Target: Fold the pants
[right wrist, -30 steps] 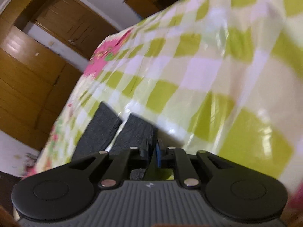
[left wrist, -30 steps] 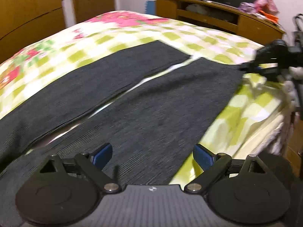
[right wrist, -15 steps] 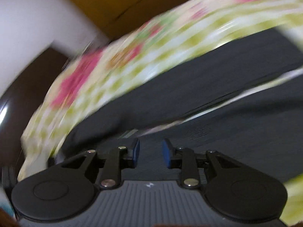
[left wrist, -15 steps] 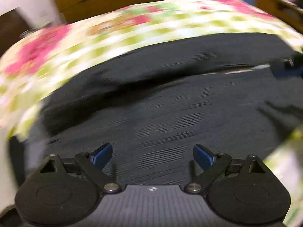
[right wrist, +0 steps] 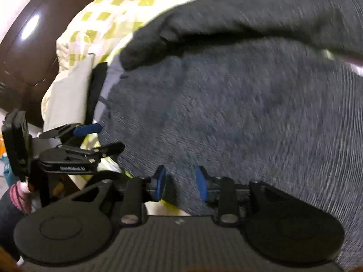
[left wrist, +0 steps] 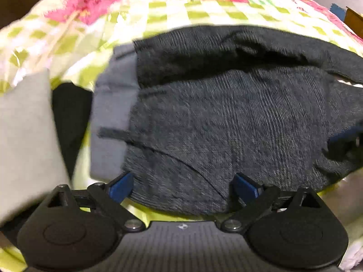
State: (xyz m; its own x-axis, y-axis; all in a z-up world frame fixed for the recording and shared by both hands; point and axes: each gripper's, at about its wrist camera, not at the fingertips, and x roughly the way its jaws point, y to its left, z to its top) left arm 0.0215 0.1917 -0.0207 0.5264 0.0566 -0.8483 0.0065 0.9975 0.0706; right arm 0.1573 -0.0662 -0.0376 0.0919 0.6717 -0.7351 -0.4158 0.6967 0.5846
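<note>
Left claw [left wrist: 182,184] agape over pants [left wrist: 226,117]

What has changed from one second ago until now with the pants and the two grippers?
The right hand-held gripper was shut on a leg end of the pants and carried it toward the waistband; now it is open, so the fabric is let go. The left hand-held gripper turned to face the waistband. It stayed open, and the pants stayed on the checked bedspread.
</note>
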